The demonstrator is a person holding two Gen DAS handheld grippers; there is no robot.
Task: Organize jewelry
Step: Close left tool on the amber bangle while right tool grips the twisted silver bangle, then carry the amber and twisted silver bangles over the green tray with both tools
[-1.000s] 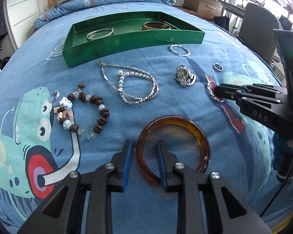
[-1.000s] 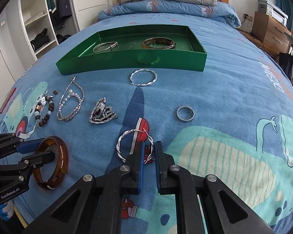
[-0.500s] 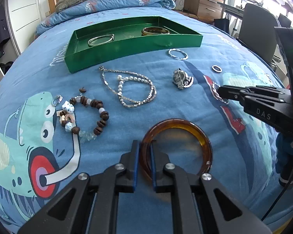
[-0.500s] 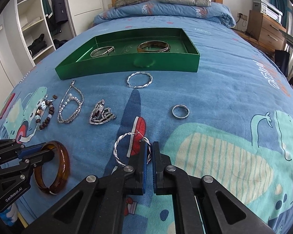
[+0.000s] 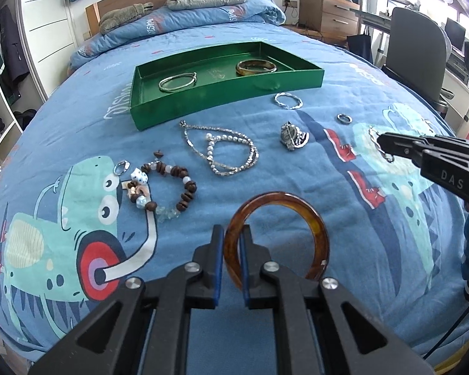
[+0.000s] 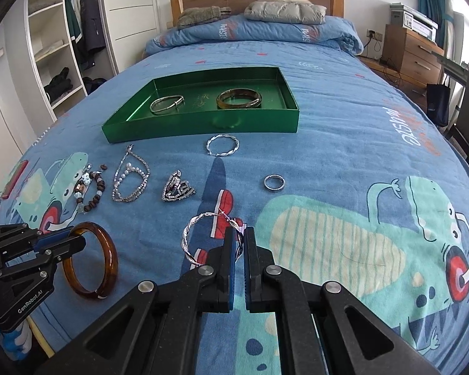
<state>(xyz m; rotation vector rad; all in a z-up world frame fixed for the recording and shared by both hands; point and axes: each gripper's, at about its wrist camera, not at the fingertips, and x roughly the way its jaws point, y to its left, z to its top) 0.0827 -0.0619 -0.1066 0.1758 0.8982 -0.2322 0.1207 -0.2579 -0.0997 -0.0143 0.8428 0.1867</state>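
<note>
Amber bangle [image 5: 278,237] clamped by left claw [image 5: 233,240] (right claw [image 6: 238,243] grips twisted silver bangle [image 6: 203,237]).

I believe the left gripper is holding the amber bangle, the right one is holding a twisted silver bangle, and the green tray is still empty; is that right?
Not quite: the green tray is not empty. The right wrist view shows a silver bangle and a brown bangle inside. The left gripper does hold the amber bangle, the right gripper the twisted silver bangle.
</note>
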